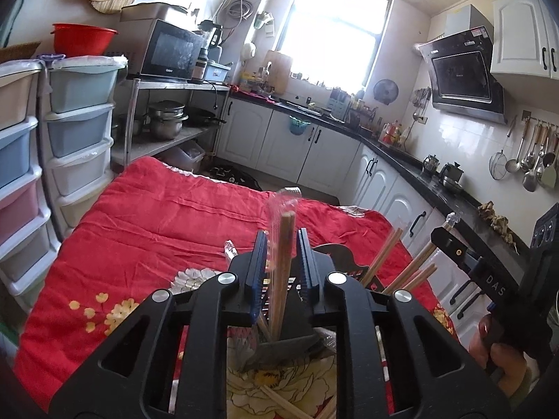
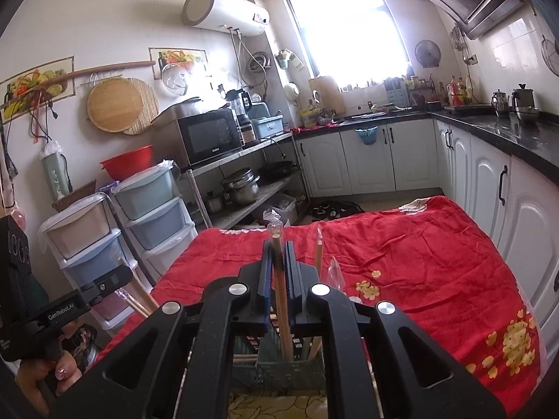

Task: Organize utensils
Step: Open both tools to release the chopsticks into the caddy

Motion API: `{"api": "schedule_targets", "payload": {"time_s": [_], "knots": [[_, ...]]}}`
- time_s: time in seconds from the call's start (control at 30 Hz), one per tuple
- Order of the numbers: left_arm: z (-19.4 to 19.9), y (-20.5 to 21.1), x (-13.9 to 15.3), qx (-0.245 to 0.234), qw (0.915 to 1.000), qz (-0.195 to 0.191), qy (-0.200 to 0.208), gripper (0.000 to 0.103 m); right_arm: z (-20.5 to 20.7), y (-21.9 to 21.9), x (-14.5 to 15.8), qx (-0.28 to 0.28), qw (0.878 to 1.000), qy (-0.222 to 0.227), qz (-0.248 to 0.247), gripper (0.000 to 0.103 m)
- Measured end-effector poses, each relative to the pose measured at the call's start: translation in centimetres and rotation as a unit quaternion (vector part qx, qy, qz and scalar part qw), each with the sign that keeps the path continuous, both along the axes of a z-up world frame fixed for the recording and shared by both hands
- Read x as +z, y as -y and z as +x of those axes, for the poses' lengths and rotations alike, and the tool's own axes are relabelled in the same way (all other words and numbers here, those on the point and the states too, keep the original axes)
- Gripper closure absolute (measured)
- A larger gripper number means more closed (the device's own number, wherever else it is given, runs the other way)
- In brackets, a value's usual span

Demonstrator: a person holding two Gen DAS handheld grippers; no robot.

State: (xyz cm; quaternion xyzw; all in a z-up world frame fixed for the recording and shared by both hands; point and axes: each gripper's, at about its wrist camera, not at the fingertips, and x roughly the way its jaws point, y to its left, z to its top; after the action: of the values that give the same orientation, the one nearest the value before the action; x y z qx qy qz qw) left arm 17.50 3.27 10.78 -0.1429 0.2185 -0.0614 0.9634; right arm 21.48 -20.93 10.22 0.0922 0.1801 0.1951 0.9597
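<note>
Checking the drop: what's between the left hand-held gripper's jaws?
A wrapped wooden chopstick stands in the left hand-held gripper, lower end in the holder; left wrist view.

Daylight floods your kitchen through a blown-out window [image 1: 335,31].
Your fisheye lenses bend the edges into dark vignettes; nearby parts blur softly, with glare washing surrounding walls.

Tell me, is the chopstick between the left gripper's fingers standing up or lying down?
Standing up. The chopstick rises nearly upright between the left gripper, its lower end down in the holder.

"GenRobot.AI" on other gripper's black body [image 2: 66,310], left of tongs. "DAS" on black gripper bar [image 1: 496,284], right of tongs. Microwave [image 2: 209,136] badge unclear.
</note>
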Motion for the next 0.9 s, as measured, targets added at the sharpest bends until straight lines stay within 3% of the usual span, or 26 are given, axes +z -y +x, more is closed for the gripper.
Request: {"api": "schedule_targets", "payload": {"time_s": [0.27, 0.43, 0.57, 0.77, 0.9], "knots": [[-0.8, -0.7, 0.1, -0.002, 0.9999, -0.011, -0.001, 0.062, -1.1, 0.3, 0.0, -0.001, 1.000, -0.003, 0.002, 0.066], [-1.5, -0.9, 0.3, -0.001, 0.9999, -0.011, 0.001, 0.044, -1.9, 0.5, 0.1, 0.001, 1.000, -0.002, 0.003, 0.062], [-2.2, -1.3, 0.6, 0.000, 0.9998, -0.022, 0.005, 0.033, -2.8, 0.7, 0.3, -0.001, 1.000, 0.001, 0.001, 0.050], [-3.5, -1.6, 1.3, -0.005, 0.9993, -0.034, 0.017, 0.017, -4.2, 0.9, 0.6, -0.001, 1.000, 0.002, -0.006, 0.045], [-4.5, -1.8, 1.4, -0.006, 0.9991, -0.037, 0.019, 0.013, -5.1, 1.3, 0.4, 0.001, 1.000, -0.003, -0.008, 0.042]]}}
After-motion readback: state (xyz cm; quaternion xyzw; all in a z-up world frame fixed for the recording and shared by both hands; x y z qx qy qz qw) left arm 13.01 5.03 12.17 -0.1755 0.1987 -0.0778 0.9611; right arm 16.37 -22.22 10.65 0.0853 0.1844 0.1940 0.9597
